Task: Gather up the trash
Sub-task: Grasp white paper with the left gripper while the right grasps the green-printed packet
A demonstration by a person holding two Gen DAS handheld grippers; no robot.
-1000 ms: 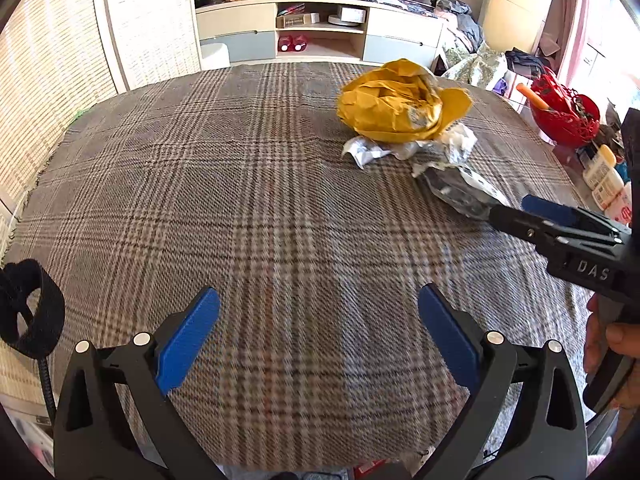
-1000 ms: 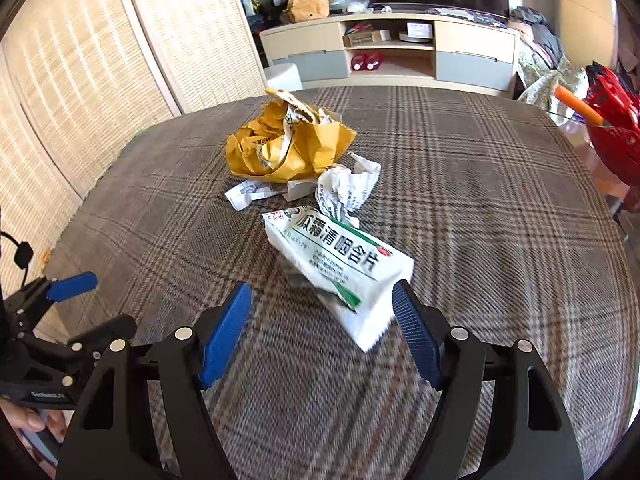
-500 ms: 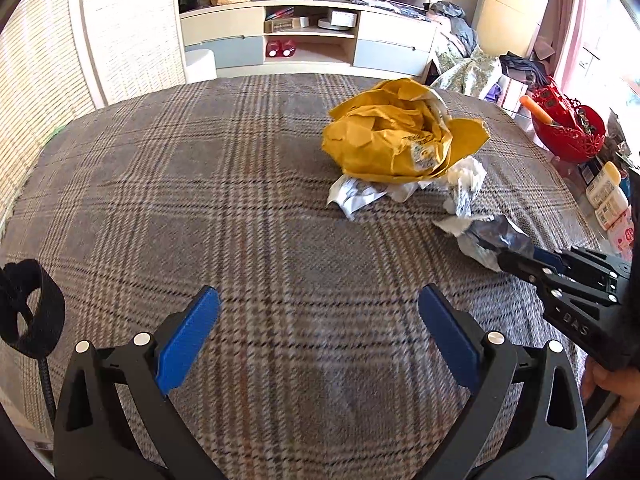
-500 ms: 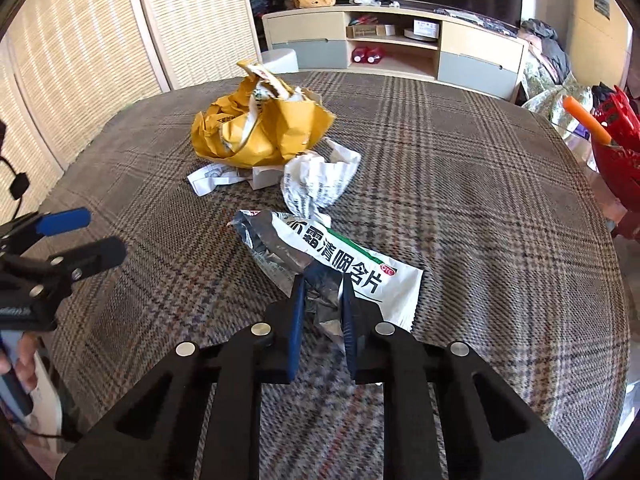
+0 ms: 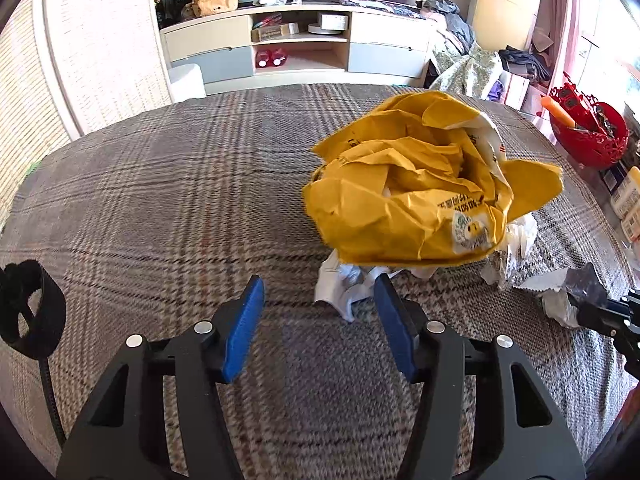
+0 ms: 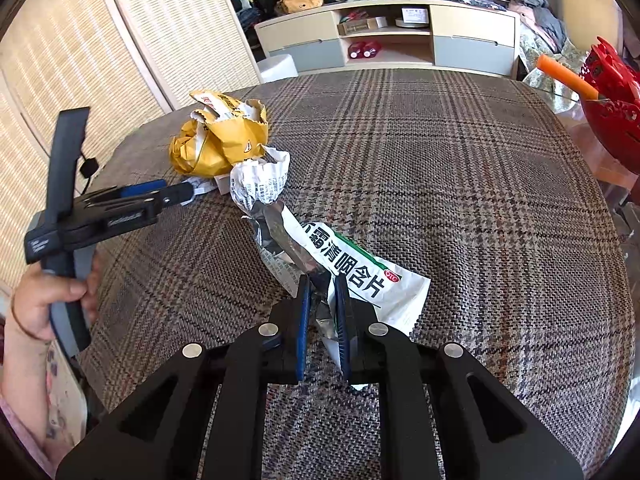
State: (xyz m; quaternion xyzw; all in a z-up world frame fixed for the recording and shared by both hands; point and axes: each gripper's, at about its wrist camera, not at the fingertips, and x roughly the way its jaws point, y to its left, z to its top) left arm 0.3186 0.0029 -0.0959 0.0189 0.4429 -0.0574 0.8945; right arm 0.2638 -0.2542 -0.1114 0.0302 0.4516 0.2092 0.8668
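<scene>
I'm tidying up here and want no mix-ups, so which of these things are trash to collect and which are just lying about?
Trash to collect:
crumpled yellow paper bag
crumpled white printed paper
white foil medicine packet, clamped in the right gripper
small white scrap, by the left gripper

Lying about:
red plastic basket
orange stick

A rough woven brown plaid tablecloth (image 6: 460,184) carries a crumpled matt yellow paper envelope (image 5: 416,200) and a glossy white foil-lined sachet (image 6: 344,268) (silvery, creased inside).
</scene>
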